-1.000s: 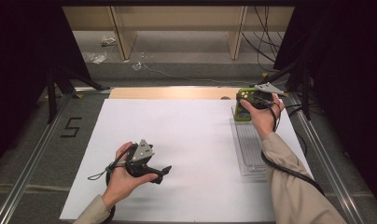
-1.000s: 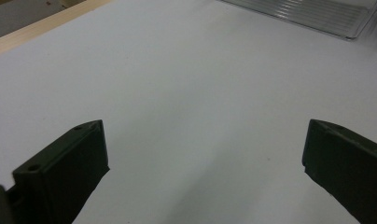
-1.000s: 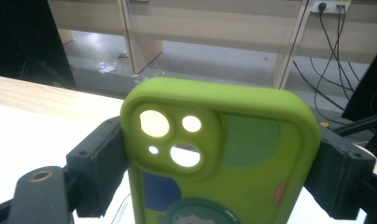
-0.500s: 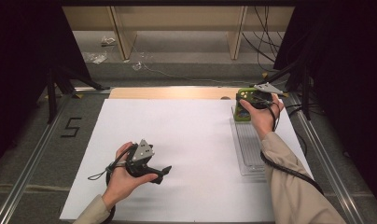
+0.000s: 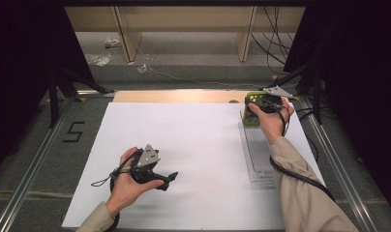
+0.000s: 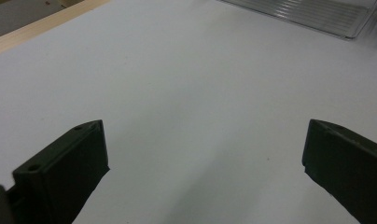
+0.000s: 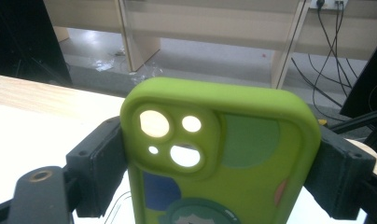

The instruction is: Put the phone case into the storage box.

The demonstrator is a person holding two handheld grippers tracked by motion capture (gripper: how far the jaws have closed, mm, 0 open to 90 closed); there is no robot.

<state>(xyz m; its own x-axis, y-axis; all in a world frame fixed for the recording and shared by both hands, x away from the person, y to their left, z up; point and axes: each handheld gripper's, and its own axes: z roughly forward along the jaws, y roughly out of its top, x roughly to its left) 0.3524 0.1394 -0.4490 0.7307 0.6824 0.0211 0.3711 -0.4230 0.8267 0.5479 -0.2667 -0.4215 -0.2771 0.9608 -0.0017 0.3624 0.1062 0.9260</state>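
A lime-green phone case (image 7: 224, 158) with camera cutouts and a cartoon print stands upright between the jaws of my right gripper (image 7: 221, 163), which is shut on its two sides. In the high view the phone case (image 5: 254, 100) and the right gripper (image 5: 261, 104) are held over the far end of a clear ribbed tray (image 5: 257, 154) at the right of the white sheet. My left gripper (image 5: 168, 179) rests low at the front left of the sheet, open, with its jaws wide apart over bare white paper (image 6: 196, 93).
The white sheet (image 5: 184, 140) covers most of the table, with a wooden strip (image 5: 174, 95) along its far edge. Metal rails run down both sides. Black stands and cables (image 5: 300, 72) crowd the far right. The clear tray's corner (image 6: 317, 14) lies ahead of the left gripper.
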